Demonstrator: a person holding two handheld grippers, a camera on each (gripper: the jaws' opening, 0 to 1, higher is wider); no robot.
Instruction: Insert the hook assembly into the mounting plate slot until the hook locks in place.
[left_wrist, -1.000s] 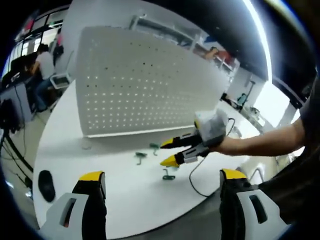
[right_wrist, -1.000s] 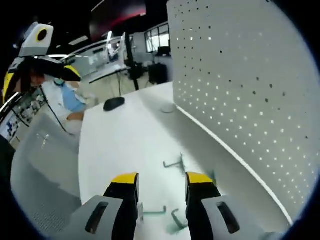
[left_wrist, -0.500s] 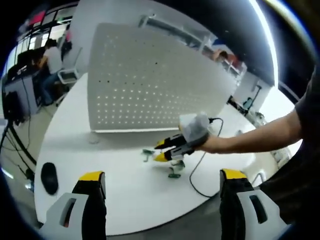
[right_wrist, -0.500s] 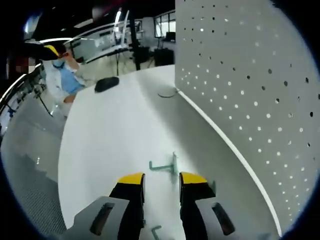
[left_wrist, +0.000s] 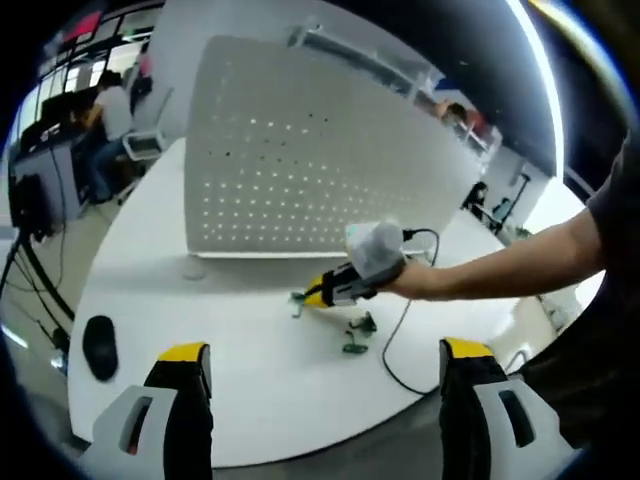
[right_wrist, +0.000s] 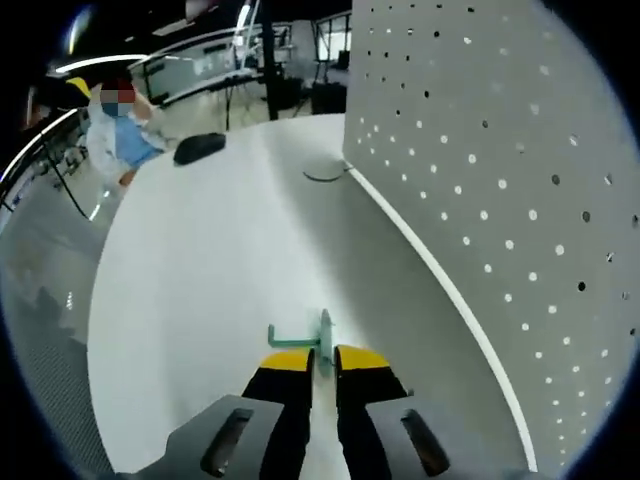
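- The pegboard (left_wrist: 320, 160) stands upright on the white desk (left_wrist: 200, 370) and serves as my landmark; it is the mounting plate with rows of small holes.
- At the foot of the pegboard, just in front of its lower edge, lies a green hook (right_wrist: 308, 335), with the right gripper (right_wrist: 322, 362) down on it.
- The right gripper's jaws are nearly closed, with only a narrow gap between the yellow tips, and the hook's flat plate sits in that gap; it looks pinched, though I cannot tell how firm the hold is.
- In the left gripper view the same right gripper (left_wrist: 318, 295) is low on the desk in front of the pegboard, with a second green hook (left_wrist: 357, 335) lying loose just beside it, further from the board.
- The left gripper (left_wrist: 320, 355) hangs well back from the pegboard, its jaws wide apart and empty.
- My judgement: the hook is a small, light, stiff piece, probably smooth plastic or coated metal, so it could twist or slip in the jaws.
- Holding it by the flat back plate, as seems to be the case here, would leave the prong free; the mounting end must stay clear of the jaws to enter a hole.
- A black mouse (left_wrist: 98, 345) sits on the desk well off to one side of the pegboard.
- I can read no brand, label or writing anywhere.
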